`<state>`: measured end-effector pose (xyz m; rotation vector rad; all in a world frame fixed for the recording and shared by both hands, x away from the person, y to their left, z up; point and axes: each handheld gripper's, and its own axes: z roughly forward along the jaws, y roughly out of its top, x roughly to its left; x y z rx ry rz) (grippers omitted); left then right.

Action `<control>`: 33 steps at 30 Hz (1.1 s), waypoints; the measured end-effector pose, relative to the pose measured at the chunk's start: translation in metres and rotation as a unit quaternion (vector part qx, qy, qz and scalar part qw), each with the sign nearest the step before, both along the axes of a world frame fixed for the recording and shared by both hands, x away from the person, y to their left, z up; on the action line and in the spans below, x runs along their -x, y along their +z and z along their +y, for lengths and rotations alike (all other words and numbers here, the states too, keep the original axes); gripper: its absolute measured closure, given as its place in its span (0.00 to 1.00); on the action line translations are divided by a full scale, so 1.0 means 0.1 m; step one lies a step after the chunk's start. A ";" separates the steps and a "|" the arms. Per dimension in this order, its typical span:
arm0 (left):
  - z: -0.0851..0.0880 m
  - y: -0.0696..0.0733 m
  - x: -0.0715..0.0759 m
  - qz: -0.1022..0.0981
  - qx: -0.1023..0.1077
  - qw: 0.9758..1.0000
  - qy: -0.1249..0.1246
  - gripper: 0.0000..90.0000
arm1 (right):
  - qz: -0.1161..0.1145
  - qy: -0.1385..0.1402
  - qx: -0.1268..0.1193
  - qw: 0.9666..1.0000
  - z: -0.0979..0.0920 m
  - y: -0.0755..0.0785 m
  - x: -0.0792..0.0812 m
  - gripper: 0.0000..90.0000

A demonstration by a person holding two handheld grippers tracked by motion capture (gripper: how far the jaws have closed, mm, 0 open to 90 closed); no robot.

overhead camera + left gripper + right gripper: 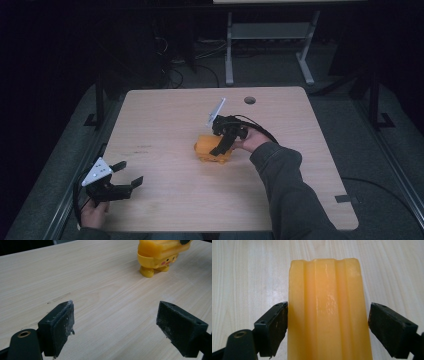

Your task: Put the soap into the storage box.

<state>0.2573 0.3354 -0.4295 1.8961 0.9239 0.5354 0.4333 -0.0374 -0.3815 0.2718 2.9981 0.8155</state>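
The right hand-held gripper point(218, 148) sits over a glossy yellow plastic toy figure with a ridged top point(328, 310), its jaws spread wide on either side of the body, the left pad almost touching and the right pad apart from it, so nothing is clamped yet. The toy stands near the middle of the pale wood-grain tabletop point(165, 120), and the left gripper view shows its stubby feet and a pink cheek mark. To do the grasp well, I judge the jaws should be centred first, so both pads meet the smooth flanks together and the slick plastic does not twist or skid aside. The left hand-held gripper point(126, 174) rests near the front left corner, jaws wide apart and holding nothing, well away from the toy. The tabletop has a round cable hole point(250, 100) near its far edge; beyond it the room is dark, with a grey metal frame point(270, 45) on the floor
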 end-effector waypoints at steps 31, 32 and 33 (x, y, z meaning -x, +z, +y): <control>0.00 0.00 0.00 0.000 -0.001 1.000 0.000 0.16 | -0.023 -0.042 -0.031 0.998 -0.43 0.24 0.11 0.21; 0.00 0.00 0.00 0.000 -0.001 1.000 0.001 0.16 | -0.024 -0.041 -0.031 0.998 -0.43 0.25 0.12 0.21; 0.00 0.00 0.00 0.000 -0.001 1.000 0.001 0.16 | -0.025 -0.043 -0.031 0.998 -0.44 0.26 0.13 0.21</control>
